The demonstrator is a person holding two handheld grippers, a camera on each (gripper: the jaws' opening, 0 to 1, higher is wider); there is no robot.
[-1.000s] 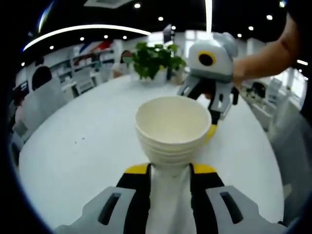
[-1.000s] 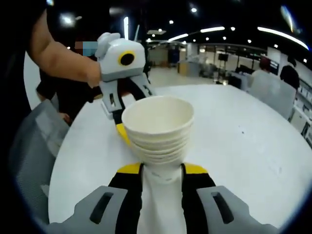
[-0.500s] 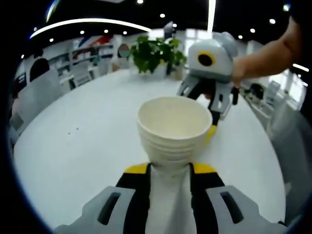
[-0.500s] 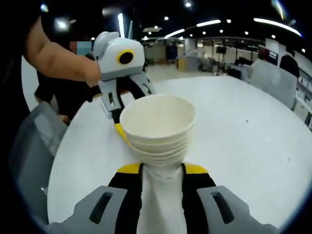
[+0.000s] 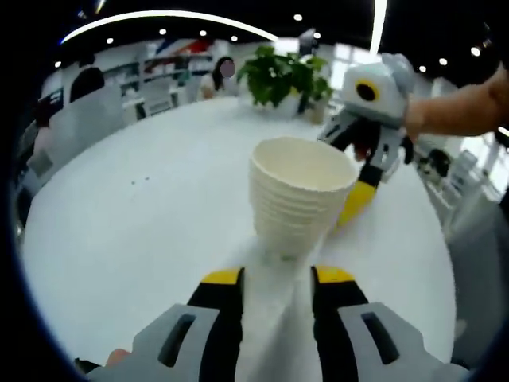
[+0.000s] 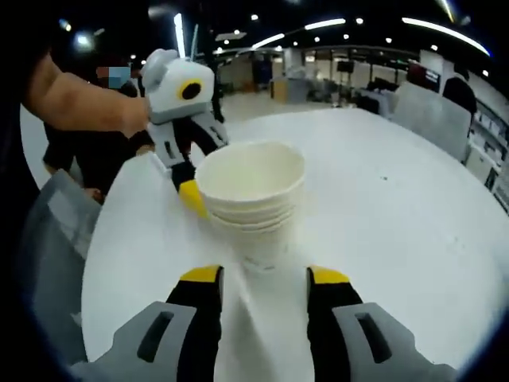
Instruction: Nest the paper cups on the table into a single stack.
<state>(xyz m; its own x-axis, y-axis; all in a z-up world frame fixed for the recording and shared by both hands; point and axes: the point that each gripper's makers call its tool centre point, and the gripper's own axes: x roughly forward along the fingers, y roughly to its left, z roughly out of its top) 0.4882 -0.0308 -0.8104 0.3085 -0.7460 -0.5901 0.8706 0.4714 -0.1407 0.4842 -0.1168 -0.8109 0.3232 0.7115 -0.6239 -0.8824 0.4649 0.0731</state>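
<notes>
The stack of paper cups (image 5: 298, 199) stood upright on the white worktop (image 5: 143, 207). The left tongs (image 5: 276, 278) were spread, their yellow tips just short of the stack's base and clear of it. Across the stack, the right tongs (image 6: 263, 280) were likewise spread, holding nothing. A potted plant (image 5: 285, 76) sat well behind the stack.

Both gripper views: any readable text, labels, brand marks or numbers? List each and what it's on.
None readable.
Stack of paper cups: plain white, no print seen.
Left gripper and right gripper: no lettering visible on the jaws or housings.
Table: bare white, no markings beyond a few small specks.
Far wall behind the plant: coloured panels that may be signage, too small and blurred to read.
</notes>
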